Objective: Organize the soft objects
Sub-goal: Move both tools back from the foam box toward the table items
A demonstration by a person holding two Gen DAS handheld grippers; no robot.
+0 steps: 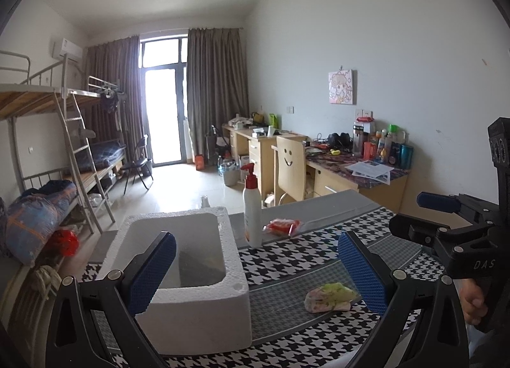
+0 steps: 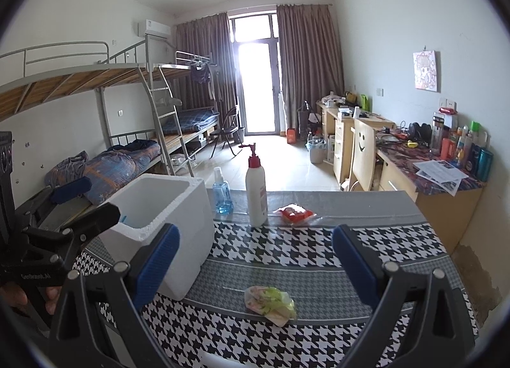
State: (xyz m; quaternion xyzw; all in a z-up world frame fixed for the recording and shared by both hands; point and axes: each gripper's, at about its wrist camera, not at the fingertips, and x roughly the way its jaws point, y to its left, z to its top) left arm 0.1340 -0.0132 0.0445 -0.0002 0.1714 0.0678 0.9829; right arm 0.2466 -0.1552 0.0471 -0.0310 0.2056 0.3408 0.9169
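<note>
Two tongs spread empty, green pouch between foam box and pump bottle

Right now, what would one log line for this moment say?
left gripper: open, empty | right gripper: open, empty | green-pink soft packet: on table, ungrasped | foam box: open | red packet: beside pump bottle

Base of white foam box hidden behind left gripper finger in left wrist view. Blue spray bottle mostly concealed behind box rim there; only cap seen. Box interior partly hidden in right wrist view. Hand cut off by frame edge. Labels on pump bottle and desk bottles too small to be read.
</note>
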